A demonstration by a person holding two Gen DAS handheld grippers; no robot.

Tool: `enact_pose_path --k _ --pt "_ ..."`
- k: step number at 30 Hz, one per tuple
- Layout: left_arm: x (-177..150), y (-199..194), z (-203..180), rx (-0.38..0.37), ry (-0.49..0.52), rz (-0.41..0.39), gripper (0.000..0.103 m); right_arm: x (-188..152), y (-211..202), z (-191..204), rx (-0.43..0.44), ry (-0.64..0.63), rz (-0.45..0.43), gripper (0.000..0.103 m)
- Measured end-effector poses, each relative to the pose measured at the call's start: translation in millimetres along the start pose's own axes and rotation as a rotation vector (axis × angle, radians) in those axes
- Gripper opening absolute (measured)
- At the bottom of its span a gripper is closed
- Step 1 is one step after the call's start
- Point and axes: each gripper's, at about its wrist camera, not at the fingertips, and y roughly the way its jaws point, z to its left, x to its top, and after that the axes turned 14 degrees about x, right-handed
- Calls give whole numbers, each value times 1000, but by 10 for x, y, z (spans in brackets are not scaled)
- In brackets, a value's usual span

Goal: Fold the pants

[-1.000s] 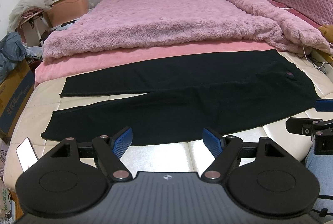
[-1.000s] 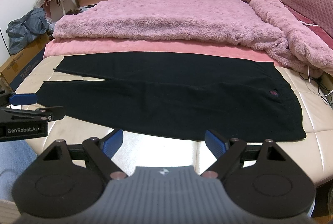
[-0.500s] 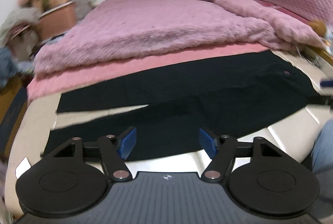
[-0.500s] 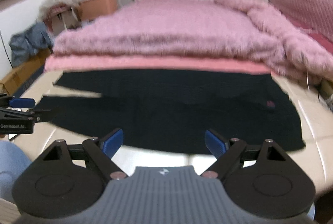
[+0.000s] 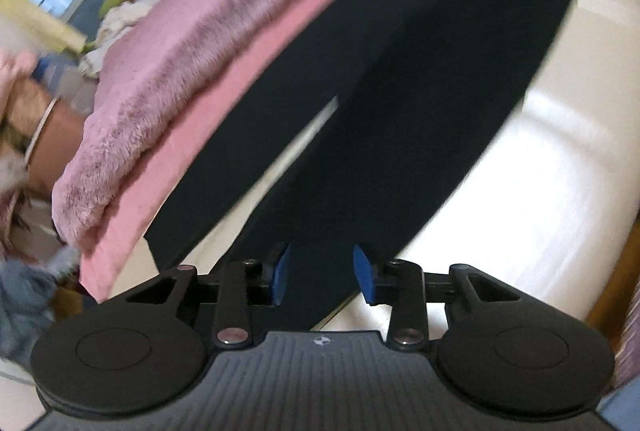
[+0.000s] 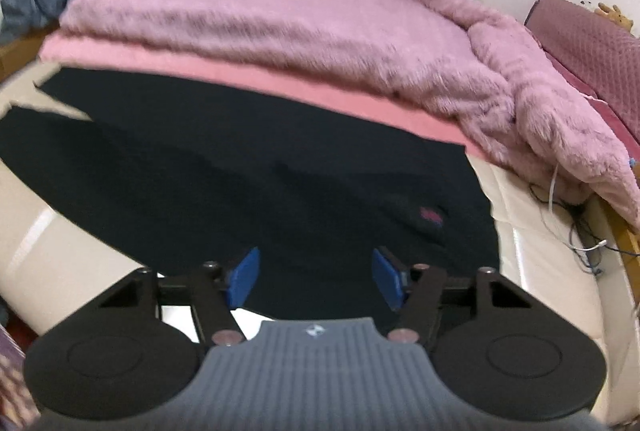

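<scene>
Your left gripper (image 5: pixel 322 273) is low over the near leg of the pants (image 5: pixel 400 103), close to the hem end. The black cloth runs under and between the two blue pads (image 5: pixel 280 273), and you see it pass from there up and to the right across the cream mattress (image 5: pixel 540 159). The jaws have just been closing and now stand about half apart. The pads do not press on the cloth; whether their tips touch it, the blur does not let you tell. The view is rolled strongly, so the bed runs slanted in it: the pink sheet (image 5: pixel 224 119) and the fluffy blanket (image 5: pixel 172 71) lie along the far side of the pants, and a thin wedge of mattress shows between the two legs.

Your right gripper (image 6: pixel 316 275) points down at the waist end of the pants (image 6: pixel 240 171). The black cloth fills the space between its pads (image 6: pixel 244 277), and the near edge of the pants lies just under them. These jaws too have just been closing, but they are still quite wide and pinch nothing. A small red logo (image 6: pixel 432 215) sits on the cloth just ahead and to the right of the gripper. Behind the pants lie the pink sheet (image 6: pixel 280 79) and the blanket (image 6: pixel 300 23), and the mattress (image 6: pixel 540 271) shows on the right.
</scene>
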Motion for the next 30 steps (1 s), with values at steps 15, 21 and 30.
enact_pose_path --k 15,21,30 --pt "-208 353 -270 -42 243 24 37 -402 292 -766 -147 30 181 54" --pt "-124 345 -489 -28 320 49 2 -462 291 -880 -102 -162 276 49" --pt "16 317 -225 37 12 129 0 -642 396 -864 -4 -459 439 41"
